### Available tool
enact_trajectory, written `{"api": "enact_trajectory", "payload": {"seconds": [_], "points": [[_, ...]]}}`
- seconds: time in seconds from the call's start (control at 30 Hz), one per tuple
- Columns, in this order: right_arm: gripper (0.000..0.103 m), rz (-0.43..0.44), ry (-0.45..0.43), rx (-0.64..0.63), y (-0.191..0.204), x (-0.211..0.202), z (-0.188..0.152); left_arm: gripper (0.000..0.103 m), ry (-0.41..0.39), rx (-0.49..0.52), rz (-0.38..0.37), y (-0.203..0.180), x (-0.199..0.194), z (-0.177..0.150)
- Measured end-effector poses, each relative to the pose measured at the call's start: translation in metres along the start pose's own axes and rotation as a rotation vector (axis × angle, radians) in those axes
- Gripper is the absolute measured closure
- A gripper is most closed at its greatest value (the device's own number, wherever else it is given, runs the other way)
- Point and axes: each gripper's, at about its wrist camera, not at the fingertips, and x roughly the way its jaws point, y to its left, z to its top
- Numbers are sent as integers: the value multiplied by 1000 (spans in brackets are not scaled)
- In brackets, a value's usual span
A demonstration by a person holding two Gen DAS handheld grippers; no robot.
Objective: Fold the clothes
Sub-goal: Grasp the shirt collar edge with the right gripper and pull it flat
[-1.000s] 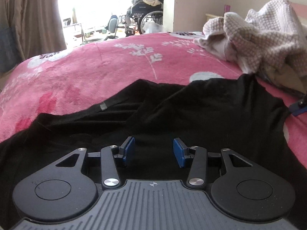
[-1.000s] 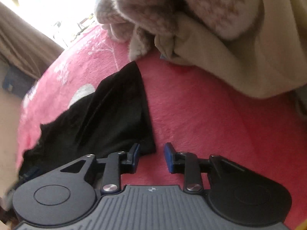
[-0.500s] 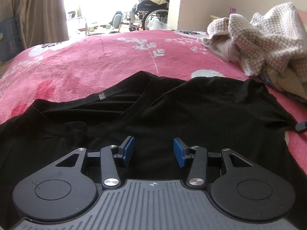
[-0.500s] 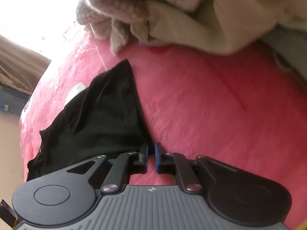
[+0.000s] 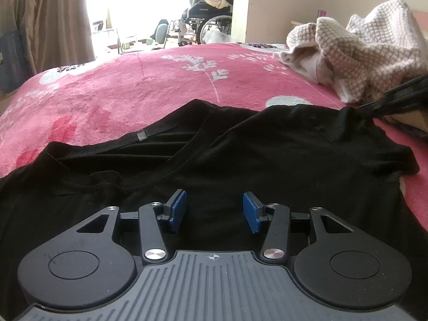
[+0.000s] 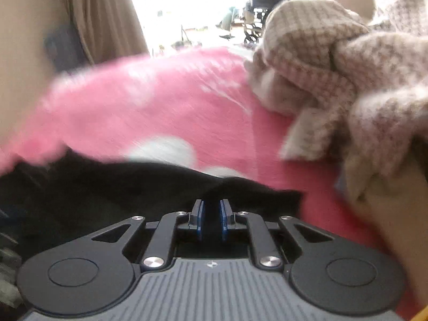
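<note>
Black shirt (image 6: 133, 187) and pink blanket (image 6: 160, 112) motion-blurred, right wrist view.

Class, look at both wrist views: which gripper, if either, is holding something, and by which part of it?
The right gripper is shut on the black shirt, pinching a fold at its edge. The left gripper is open above the shirt and holds nothing.

Pink blanket (image 5: 139, 91) beyond shirt bare — knit pile (image 5: 369, 50) blocks right.

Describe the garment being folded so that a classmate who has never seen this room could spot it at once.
Find the pink floral blanket covering the bed. On its near side lies a black T-shirt, spread flat. Unlike the rumpled beige waffle-knit heap beside it, it is plain black.
</note>
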Motion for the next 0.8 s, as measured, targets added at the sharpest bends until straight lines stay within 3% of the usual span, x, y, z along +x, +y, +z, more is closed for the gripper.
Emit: {"api": "enact_trajectory", "payload": {"seconds": [0.07, 0.17, 0.27, 0.37, 0.43, 0.5, 0.53, 0.57, 0.67, 0.73, 0.8], "points": [[103, -97, -12, 81, -29, 4, 1, 56, 0, -1, 0, 1, -1, 1], [94, -156, -53, 72, -33, -11, 9, 55, -1, -6, -3, 5, -1, -1], [94, -14, -85, 12, -3, -27, 12, 54, -5, -9, -2, 6, -1, -1], [95, 120, -38, -48, 26, -10, 13, 53, -10, -11, -1, 7, 0, -1], [97, 37, 6, -43, 25, 17, 14, 53, -15, -14, 1, 7, 1, -2], [98, -65, -25, 38, 15, 26, 22, 53, -22, -7, 8, 5, 0, -3], [90, -129, -35, 57, 16, 25, 29, 53, -25, -2, 12, 4, 0, -3], [91, -135, -49, 43, 23, 21, 34, 53, -26, 0, 12, 5, -1, -4], [90, 39, -83, -25, 53, 5, 43, 53, -30, 4, 12, 10, -5, -3], [88, 204, -81, -76, 80, 1, 51, 53, -32, 7, 12, 13, -8, -3], [72, 357, -84, -129, 105, 1, 56, 53, -34, 10, 12, 15, -10, -3]]}}
